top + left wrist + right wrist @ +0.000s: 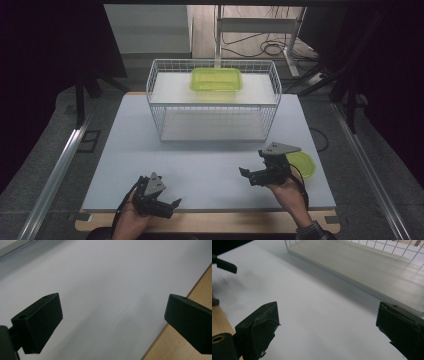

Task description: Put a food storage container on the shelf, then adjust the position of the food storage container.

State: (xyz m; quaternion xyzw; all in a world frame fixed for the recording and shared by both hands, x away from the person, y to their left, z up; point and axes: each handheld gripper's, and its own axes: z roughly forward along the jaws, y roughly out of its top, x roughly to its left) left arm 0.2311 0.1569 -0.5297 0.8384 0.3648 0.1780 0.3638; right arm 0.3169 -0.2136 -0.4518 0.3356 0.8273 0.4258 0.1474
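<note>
Lid (303,163), near right of worktop (200,170): turn your right tongs (254,176), now wide and empty, rightward, gripping its rim; left tongs (167,206) wide, idle.

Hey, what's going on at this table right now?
A person sits at a white table with a gripper in each hand. The left gripper and the right gripper are both open, hold nothing, and sit near the front edge. A green lid lies on the table just beside the right hand. A green container rests on the top shelf of a white wire rack at the back. Nothing is gripped at this moment.
</note>
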